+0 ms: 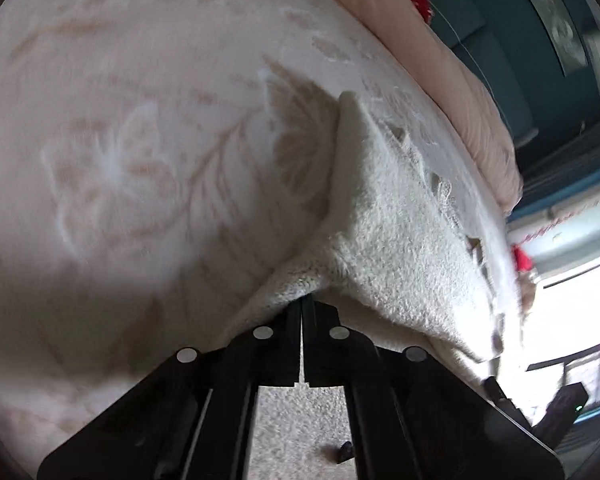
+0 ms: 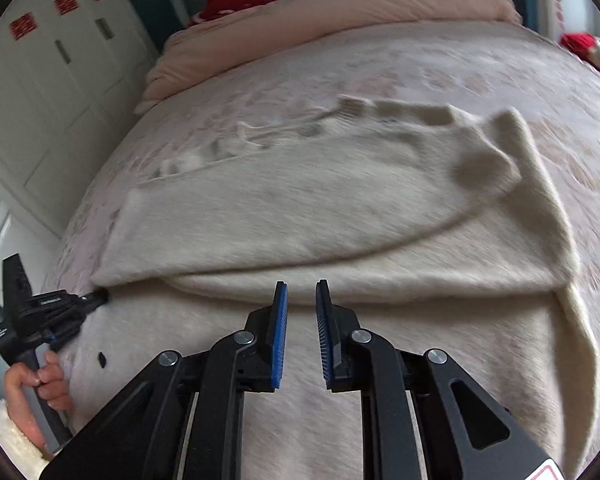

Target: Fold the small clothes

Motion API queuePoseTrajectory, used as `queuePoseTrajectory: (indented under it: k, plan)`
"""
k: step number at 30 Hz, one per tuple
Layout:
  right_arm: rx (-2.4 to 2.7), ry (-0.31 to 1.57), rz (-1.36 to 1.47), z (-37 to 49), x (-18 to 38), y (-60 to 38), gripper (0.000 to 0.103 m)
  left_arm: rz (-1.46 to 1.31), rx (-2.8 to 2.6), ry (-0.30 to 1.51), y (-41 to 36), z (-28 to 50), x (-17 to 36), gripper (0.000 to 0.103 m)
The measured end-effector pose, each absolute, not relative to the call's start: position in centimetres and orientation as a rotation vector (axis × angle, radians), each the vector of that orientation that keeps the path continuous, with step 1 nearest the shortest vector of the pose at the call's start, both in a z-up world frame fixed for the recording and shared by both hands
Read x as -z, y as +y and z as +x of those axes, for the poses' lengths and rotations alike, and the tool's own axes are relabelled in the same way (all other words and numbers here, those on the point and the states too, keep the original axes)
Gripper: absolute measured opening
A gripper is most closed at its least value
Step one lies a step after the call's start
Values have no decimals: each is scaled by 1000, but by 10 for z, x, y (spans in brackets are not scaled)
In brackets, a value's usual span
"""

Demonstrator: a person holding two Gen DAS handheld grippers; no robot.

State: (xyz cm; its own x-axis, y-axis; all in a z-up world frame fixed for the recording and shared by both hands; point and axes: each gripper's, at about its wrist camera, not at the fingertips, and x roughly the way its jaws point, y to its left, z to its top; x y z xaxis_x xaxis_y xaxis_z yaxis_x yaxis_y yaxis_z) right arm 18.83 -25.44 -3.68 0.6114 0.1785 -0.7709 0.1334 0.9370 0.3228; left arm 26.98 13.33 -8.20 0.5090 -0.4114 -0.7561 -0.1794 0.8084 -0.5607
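The left gripper has its jaws pinched together on a fold of the cream sweater, and that grip looks deliberate: from the right wrist view the same gripper sits at about nine o'clock, nipping the near left corner where one layer has been turned over another. Holding the corner there would keep the folded edge from sliding back while the other side is dealt with. The person's left hand is wrapped round the handle just below it, a fluffy white cuff showing at the wrist.

The right gripper holds nothing. Its jaws stand a little apart, blue pads facing each other across a narrow gap, pointed at the fold line at about twelve o'clock from its nose. I would guess it is lining up for a hold on that edge, though whether it touches the cloth I cannot tell.

The sweater lies spread on the bed, over a pale blanket with a faint leaf pattern, its body running from nine o'clock across to three. It is a fuzzy, thick knit, soft enough to drape and sag over the left jaws. Along its far edge, toward twelve o'clock, runs a row of darker patches, too blurred to name. At about two o'clock one corner stands up in a loose peak. A pink duvet is bunched at the head of the bed beyond.
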Motion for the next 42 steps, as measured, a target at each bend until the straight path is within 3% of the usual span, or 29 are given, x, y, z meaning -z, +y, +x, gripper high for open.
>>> queuePoseTrajectory:
  k: [5, 7, 8, 11, 12, 14, 17, 21, 27, 31, 33, 34, 36, 37, 38, 42]
  plan:
    - [57, 950, 379, 185, 63, -289, 13, -602, 130, 1004, 127, 263, 86, 1]
    - [86, 990, 419, 186, 81, -308, 1, -622, 118, 1003, 130, 263, 85, 1]
    - [71, 977, 473, 180, 80, -317, 1, -620, 114, 1009, 131, 263, 83, 1]
    - [113, 960, 461, 151, 54, -330, 14, -601, 142, 1043, 127, 256, 71, 1]
    - [120, 950, 435, 134, 43, -334, 17, -586, 147, 1053, 127, 248, 66, 5]
    - [153, 961, 395, 96, 31, -347, 40, -547, 161, 1076, 130, 224, 55, 46]
    - [189, 1006, 394, 43, 24, -360, 53, -485, 151, 1071, 140, 171, 39, 71]
    - [159, 1122, 421, -26, 41, -365, 56, -483, 149, 1145, 149, 105, 45, 82]
    - [38, 1195, 391, -47, 60, -336, 58, -461, 166, 1245, 132, 48, 74, 84]
    - [-7, 1266, 298, -37, 69, -315, 57, -490, 212, 1351, 118, 42, 98, 84]
    - [-27, 1277, 289, -33, 71, -312, 33, -498, 214, 1339, 118, 42, 96, 75]
    - [-38, 1281, 314, -33, 73, -311, 11, -507, 212, 1353, 119, 43, 98, 62]
    - [-28, 1246, 377, -38, 70, -317, 10, -550, 216, 1351, 125, 39, 96, 42]
    - [-30, 1205, 403, -44, 64, -320, 10, -570, 226, 1344, 129, 35, 92, 19]
    - [-35, 1161, 430, -50, 56, -324, 10, -595, 266, 1321, 133, 29, 85, 10]
    - [-104, 975, 526, -72, 17, -335, 10, -581, 349, 1173, 141, 13, 27, 9]
